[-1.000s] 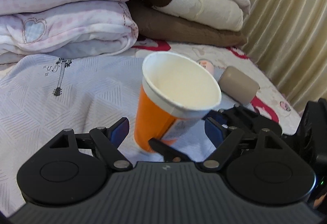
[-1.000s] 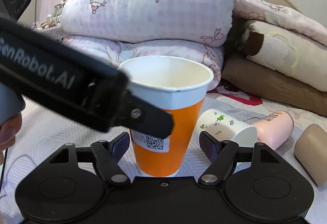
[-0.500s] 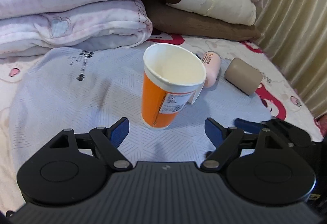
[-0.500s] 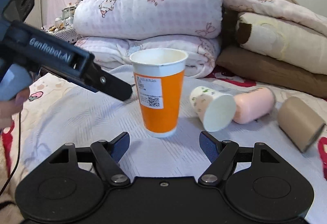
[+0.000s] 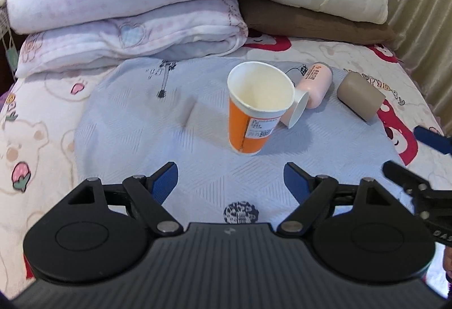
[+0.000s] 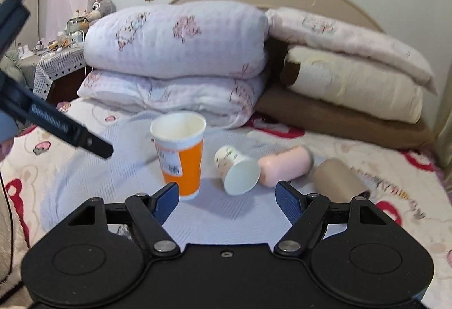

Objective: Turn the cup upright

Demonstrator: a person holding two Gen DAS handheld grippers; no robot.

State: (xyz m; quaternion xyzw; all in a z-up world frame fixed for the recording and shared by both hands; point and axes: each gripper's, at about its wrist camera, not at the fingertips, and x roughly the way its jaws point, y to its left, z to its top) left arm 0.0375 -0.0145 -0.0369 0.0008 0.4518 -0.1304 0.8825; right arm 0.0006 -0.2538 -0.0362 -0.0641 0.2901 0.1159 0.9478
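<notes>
An orange paper cup [image 5: 251, 122] with a white rim stands upright on the pale blue cloth [image 5: 135, 122]; it also shows in the right wrist view [image 6: 182, 156]. My left gripper [image 5: 231, 177] is open and empty, well short of the cup. My right gripper [image 6: 227, 197] is open and empty, with the cup just beyond its left finger. A white patterned paper cup [image 6: 237, 173] lies on its side right of the orange cup.
A pink cup [image 6: 285, 168] and a brown cup [image 6: 339, 182] lie on their sides to the right. Folded quilts [image 6: 180, 55] and pillows [image 6: 350, 77] are stacked at the bed's head. The left gripper's arm [image 6: 56, 122] crosses the right view's left side.
Both grippers have pulled back from the orange cup, which now stands free and farther away. The other lying cups have come into fuller view.
</notes>
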